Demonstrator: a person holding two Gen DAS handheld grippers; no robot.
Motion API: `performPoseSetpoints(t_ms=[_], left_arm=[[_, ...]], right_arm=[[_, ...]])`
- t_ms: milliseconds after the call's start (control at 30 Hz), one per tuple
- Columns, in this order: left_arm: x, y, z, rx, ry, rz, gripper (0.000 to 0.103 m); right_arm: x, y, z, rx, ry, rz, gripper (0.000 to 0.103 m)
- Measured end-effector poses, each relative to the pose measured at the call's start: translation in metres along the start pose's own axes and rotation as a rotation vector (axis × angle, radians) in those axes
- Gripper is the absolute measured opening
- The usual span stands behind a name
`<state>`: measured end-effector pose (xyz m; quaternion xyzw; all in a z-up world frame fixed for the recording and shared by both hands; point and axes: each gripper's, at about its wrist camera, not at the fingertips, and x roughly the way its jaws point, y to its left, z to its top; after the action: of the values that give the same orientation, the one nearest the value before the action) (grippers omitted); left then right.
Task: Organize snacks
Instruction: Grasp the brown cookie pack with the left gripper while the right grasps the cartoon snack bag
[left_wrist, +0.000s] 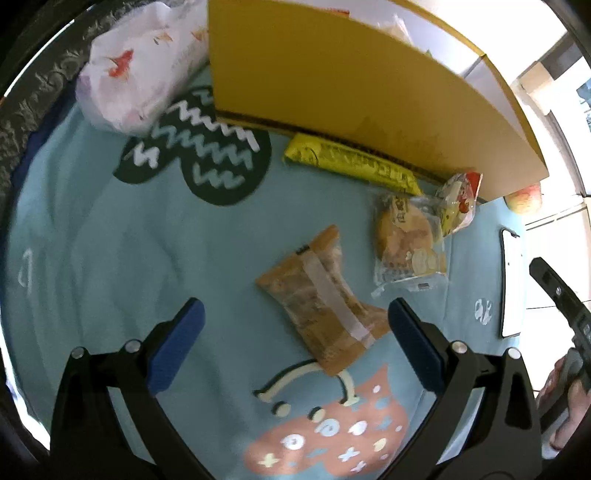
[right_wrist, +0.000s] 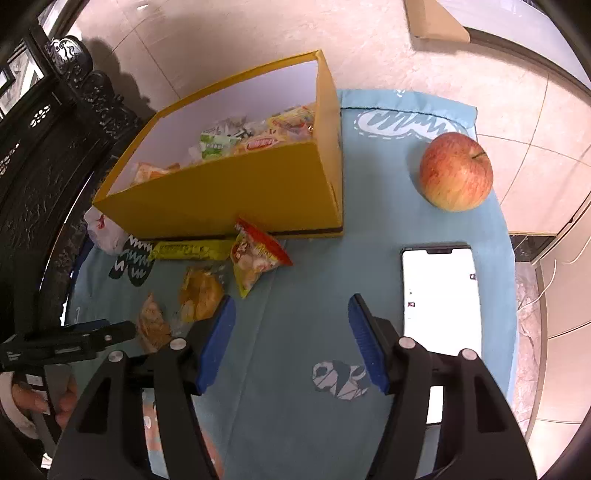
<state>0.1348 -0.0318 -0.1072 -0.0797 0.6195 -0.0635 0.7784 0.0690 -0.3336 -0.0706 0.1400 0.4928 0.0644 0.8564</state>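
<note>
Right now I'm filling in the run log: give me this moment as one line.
left tongs: open over brown snack packet | right tongs: open, empty | yellow box: holds snacks | four packets outside

Box (left_wrist: 351, 85) top cut by left view's edge; contents hidden from us there. Apple (left_wrist: 524, 199) half behind box corner. Phone (right_wrist: 439, 295) lower end under right gripper's finger. Print on yellow bar (left_wrist: 354, 162) too blurred for us to read. White bag (right_wrist: 103, 229) mostly behind box.
</note>
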Motion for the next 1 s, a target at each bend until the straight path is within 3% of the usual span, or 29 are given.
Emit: performPoseSetpoints(t_ms=[167,300,500,667,733,767,833,900,1000], left_arm=[[0.021,-0.001,0.0,-0.051,0.041,0.06,0.101],[0.035,0.007,-0.002,-0.089,0.059,0.047,0.101],[0.039,0.006,-0.01,-0.039,0.041,0.077,0.099],[0.04,-0.004,-0.015,0.021,0.019,0.129,0.092],[0.042,-0.015,-0.011,0.036,0.01,0.143,0.087],[0.041,-0.016,-0.009,0.042,0.004,0.15,0.08],[0.038,-0.022,-0.007,0.066,-0.011,0.169,0.064],[0.036,-0.023,-0.004,0.077,-0.011,0.165,0.047],[0.035,-0.02,-0.001,0.063,-0.003,0.14,0.044]], right_arm=[[0.007,0.007,-0.005,-0.016,0.019,0.004,0.065],[0.023,0.021,-0.004,-0.049,0.041,0.017,0.067],[0.057,0.043,0.014,-0.068,0.045,0.021,0.071],[0.091,0.055,0.031,-0.118,0.046,-0.084,0.071],[0.104,0.06,0.032,-0.162,0.06,-0.122,0.071],[0.106,0.061,0.032,-0.174,0.059,-0.117,0.068],[0.108,0.062,0.034,-0.19,0.072,-0.124,0.05],[0.105,0.062,0.035,-0.194,0.077,-0.102,0.045],[0.093,0.056,0.034,-0.154,0.075,-0.044,0.045]])
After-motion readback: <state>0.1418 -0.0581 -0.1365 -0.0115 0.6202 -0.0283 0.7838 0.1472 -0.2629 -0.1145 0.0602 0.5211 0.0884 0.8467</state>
